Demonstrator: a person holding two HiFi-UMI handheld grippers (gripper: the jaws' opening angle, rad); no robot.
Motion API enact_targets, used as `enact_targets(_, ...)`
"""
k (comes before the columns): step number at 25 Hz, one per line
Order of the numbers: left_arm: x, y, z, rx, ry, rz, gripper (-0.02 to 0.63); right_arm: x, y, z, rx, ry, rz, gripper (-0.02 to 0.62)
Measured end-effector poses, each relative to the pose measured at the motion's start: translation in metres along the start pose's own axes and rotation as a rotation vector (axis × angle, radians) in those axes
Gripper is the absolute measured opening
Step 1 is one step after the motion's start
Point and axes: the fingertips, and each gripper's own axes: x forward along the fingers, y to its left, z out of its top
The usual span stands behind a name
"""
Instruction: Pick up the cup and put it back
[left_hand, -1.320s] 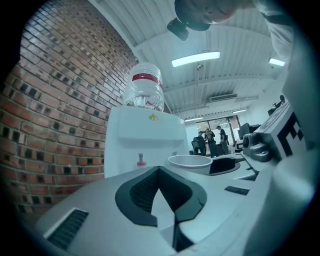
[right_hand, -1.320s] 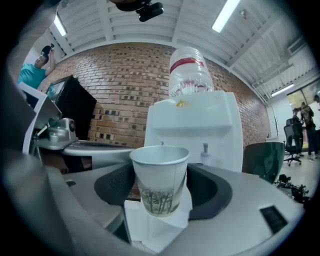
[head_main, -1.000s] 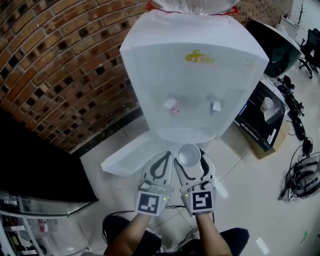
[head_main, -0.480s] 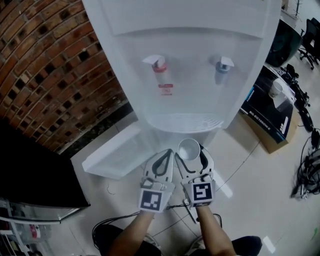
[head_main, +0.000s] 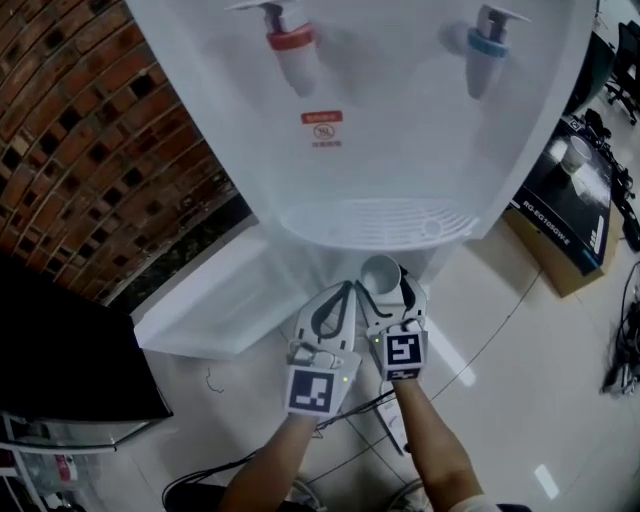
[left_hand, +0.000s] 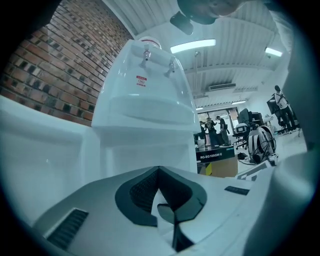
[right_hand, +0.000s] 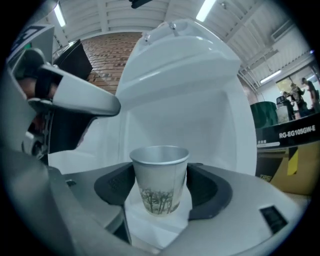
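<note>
Clamping cup (right_hand: 159, 175): R gripper (head_main: 382, 284) fingers | L gripper (head_main: 343, 293) fingers together | dispenser (head_main: 400, 120) close ahead

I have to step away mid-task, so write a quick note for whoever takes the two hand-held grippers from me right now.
Right hand-held gripper: shut on the paper cup, which is upright and looks empty.
Left hand-held gripper: shut, nothing in it, close beside the right one.
Where: both are held low in front of the water dispenser, with the cup just short of the drip tray. The red tap and blue tap are higher up.
Done: cup picked up.
Left: set it back and release. Its resting spot isn't shown.
</note>
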Motion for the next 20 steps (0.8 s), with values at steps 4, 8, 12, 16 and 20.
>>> enact_targets(4,-0.002,0.007,-0.019,-0.018,0.014,0.021,0.005,0.028,-0.004,-0.026,-0.018,0.012,-0.001,0.331)
enact_targets(8,-0.010,0.011,-0.042,-0.021,0.068,0.029,0.005,0.048,-0.013,-0.055,-0.019,0.049,-0.013,0.331)
enact_targets(12,-0.012,0.012,-0.052,-0.016,0.090,0.020,0.005,0.066,-0.027,-0.078,-0.005,0.079,-0.028,0.331)
enact_targets(16,-0.012,0.009,-0.060,-0.002,0.110,0.000,0.005,0.079,-0.035,-0.087,-0.017,0.096,-0.027,0.336)
enact_targets(20,-0.015,0.007,-0.063,-0.009,0.121,-0.007,0.005,0.081,-0.036,-0.089,-0.019,0.118,-0.024,0.377)
